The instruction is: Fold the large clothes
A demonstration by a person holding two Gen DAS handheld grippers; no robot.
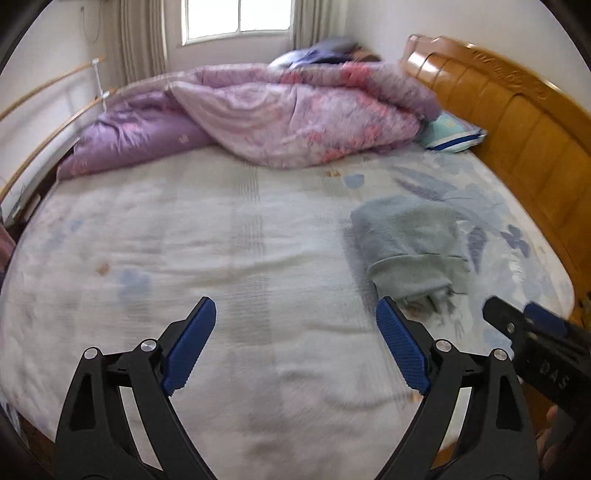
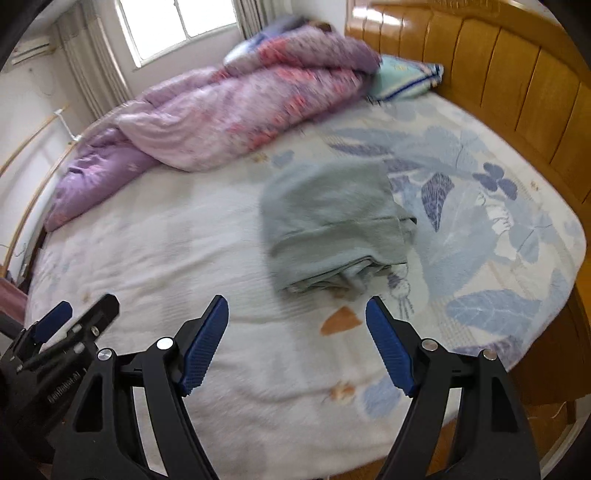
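Note:
A grey-green garment [image 1: 410,243] lies folded into a thick bundle on the bed, right of centre; it also shows in the right wrist view [image 2: 332,225]. My left gripper [image 1: 295,314] is open and empty, held above the bed's near part, left of the bundle and short of it. My right gripper [image 2: 297,314] is open and empty, just short of the bundle's near edge. The right gripper shows at the left wrist view's right edge [image 1: 524,317]; the left gripper shows at the right wrist view's lower left [image 2: 81,314].
A pale floral sheet [image 1: 221,258] covers the bed. A purple and pink quilt [image 1: 258,118] is heaped along the far side. A light pillow [image 1: 454,133] lies by the wooden headboard [image 1: 517,122] on the right. A window [image 1: 236,18] is behind.

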